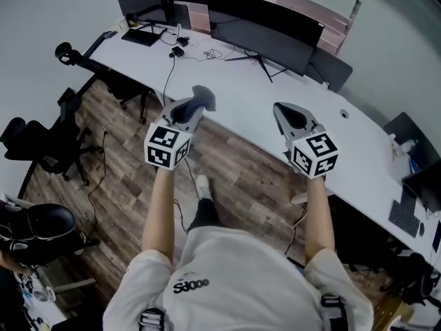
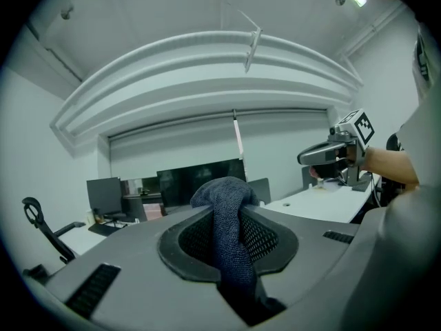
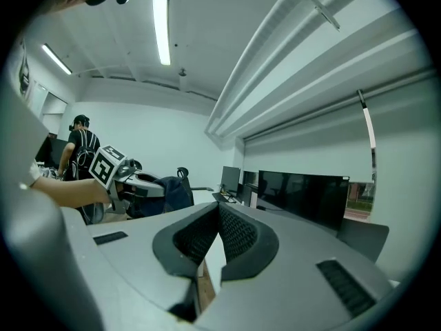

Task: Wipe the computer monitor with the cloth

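Observation:
A wide dark monitor (image 1: 265, 40) stands on the white desk (image 1: 241, 109), also in the left gripper view as the monitor (image 2: 200, 178) and in the right gripper view as the monitor (image 3: 303, 195). My left gripper (image 1: 195, 109) is shut on a dark blue cloth (image 1: 202, 99), held over the desk's front edge. The cloth (image 2: 231, 233) bulges out above the jaws of the left gripper (image 2: 227, 209). My right gripper (image 1: 291, 116) hovers over the desk to the right, its jaws together and holding nothing. In its own view the right gripper (image 3: 219, 216) points toward the monitor.
Smaller monitors (image 1: 141, 2) and a laptop stand at the desk's far left, with cables (image 1: 207, 52) in front. Black office chairs (image 1: 48, 143) sit on the wooden floor (image 1: 234, 178). A keyboard (image 1: 403, 219) lies at the right. A person (image 3: 79, 147) stands in the background.

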A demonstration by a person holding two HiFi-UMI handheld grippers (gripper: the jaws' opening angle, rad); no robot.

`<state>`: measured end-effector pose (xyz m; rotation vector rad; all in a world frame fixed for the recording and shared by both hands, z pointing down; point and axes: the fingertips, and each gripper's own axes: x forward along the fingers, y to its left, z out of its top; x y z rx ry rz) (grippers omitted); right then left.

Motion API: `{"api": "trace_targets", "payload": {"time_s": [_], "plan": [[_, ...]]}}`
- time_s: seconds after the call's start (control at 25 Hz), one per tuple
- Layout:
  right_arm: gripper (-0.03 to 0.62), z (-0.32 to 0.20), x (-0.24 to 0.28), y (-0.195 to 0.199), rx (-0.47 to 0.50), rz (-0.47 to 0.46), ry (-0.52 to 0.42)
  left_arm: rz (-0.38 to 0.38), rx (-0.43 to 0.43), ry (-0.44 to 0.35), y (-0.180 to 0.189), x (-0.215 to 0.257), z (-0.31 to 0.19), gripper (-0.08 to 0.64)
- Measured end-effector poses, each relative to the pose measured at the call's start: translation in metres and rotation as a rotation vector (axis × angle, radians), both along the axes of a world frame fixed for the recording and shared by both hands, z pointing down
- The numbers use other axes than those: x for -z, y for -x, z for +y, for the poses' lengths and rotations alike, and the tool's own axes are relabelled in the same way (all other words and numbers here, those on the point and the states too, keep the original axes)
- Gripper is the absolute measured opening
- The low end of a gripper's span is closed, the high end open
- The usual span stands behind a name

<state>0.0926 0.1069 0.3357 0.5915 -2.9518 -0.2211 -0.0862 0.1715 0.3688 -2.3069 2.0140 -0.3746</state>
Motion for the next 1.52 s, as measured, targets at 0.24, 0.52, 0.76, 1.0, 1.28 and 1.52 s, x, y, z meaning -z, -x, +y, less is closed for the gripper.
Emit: {"api": "trace_targets", "payload": {"time_s": [0.24, 0.52, 0.76, 1.0, 1.28, 1.52], "plan": [[-0.003, -0.085, 0.011, 0.080, -0.013, -0.021, 0.043, -0.009, 0.000, 0.003, 0.094, 0.008, -0.090, 0.078], [-0.003, -0.171, 0.027, 0.186, -0.042, -0.038, 0.036, -0.020, 0.004, 0.026, 0.210, 0.018, -0.179, 0.078], [-0.003, -0.231, 0.039, 0.250, -0.113, -0.067, 0.018, -0.022, -0.020, 0.031, 0.284, 0.024, -0.244, 0.078], [-0.003, -0.284, 0.038, 0.277, -0.178, -0.075, 0.075, -0.016, -0.032, 0.018, 0.327, 0.031, -0.298, 0.078], [-0.003, -0.341, 0.039, 0.290, -0.200, -0.123, 0.153, 0.007, -0.004, -0.022, 0.357, 0.050, -0.368, 0.078], [-0.003, -0.391, 0.042, 0.298, -0.180, -0.109, 0.141, -0.004, 0.006, -0.055, 0.369, 0.083, -0.437, 0.078]]}}
